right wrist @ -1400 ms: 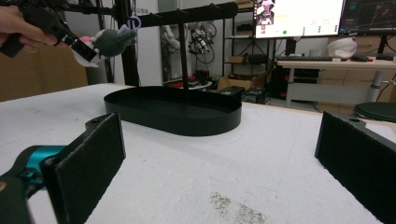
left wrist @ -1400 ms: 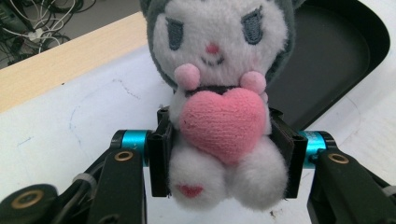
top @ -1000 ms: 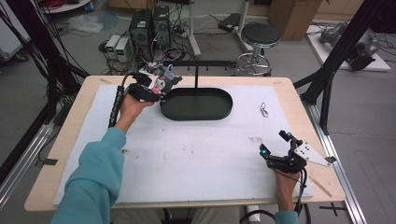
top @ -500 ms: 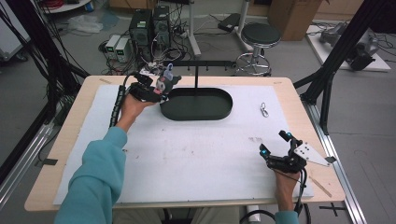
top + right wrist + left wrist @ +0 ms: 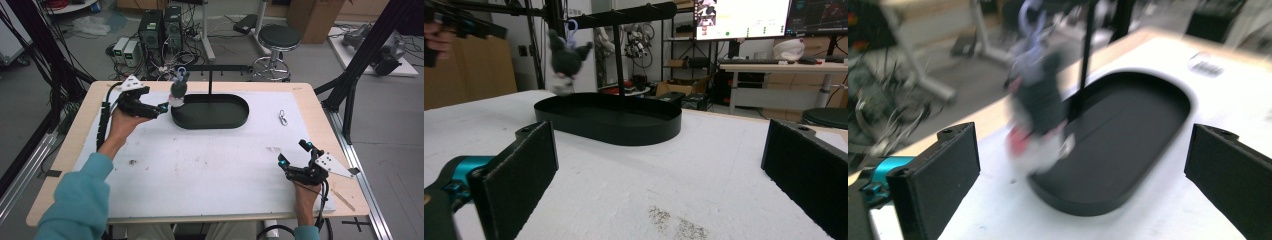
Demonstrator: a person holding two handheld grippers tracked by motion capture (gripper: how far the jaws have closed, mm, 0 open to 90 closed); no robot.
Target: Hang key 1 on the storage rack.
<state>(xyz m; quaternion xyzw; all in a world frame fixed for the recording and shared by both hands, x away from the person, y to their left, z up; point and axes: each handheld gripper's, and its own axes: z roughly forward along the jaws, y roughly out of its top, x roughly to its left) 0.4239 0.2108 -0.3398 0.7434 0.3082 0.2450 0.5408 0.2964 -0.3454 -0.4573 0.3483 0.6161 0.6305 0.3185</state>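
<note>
One black tray point(image 5: 235, 120) lies bare, a plush keychain point(image 5: 178, 90) hanging above its end.

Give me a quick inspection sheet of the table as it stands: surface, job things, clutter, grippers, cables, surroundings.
Surface: white mat on a wooden table, with a few dark smudges.
Job's things: small plush toy hangs by its loop from the left end of the black rack, over the left end of the black oval tray.
Clutter: small metal clip right of the tray.
Grippers: left gripper open beside the toy, jaws just opened, nothing between them; right gripper open, at the table's right front corner.
Cables: one trails from each gripper.
Surroundings: stool, computer boxes and cardboard on the floor behind.
</note>
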